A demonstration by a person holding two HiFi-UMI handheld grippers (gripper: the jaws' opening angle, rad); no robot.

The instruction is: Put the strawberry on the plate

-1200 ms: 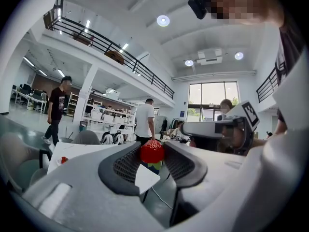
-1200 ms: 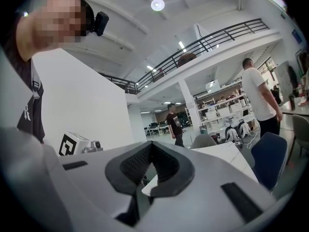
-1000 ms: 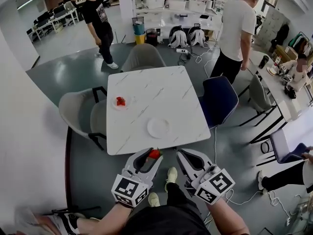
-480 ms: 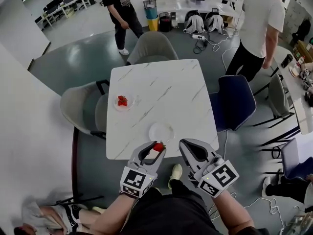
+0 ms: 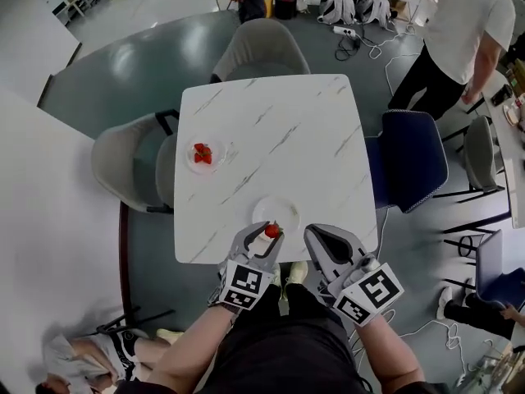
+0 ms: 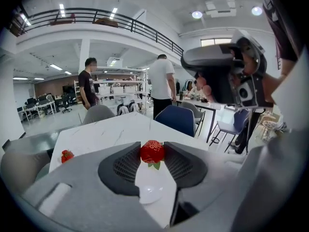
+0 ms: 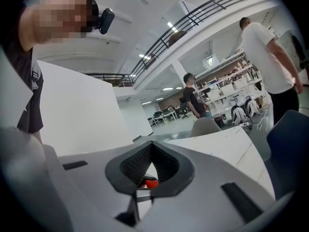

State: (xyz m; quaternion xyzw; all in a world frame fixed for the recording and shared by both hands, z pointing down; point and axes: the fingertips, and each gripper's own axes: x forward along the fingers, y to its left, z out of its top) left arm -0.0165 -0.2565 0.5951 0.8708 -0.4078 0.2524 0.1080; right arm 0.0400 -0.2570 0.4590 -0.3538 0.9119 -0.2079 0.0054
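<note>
A red strawberry is pinched between the fingertips of my left gripper. It hangs over the near rim of a small white plate by the table's front edge. My right gripper is just to the right, off the table edge. Its jaws meet at the tips with nothing between them. Through its jaws, the right gripper view shows a bit of the strawberry.
The white marble table also carries a small dish with strawberries at the left. Grey chairs stand at the left and far sides and a blue chair at the right. People stand beyond.
My left gripper carried the strawberry forward from below the table's front edge to over the plate's near rim. The right gripper followed alongside, still shut.
</note>
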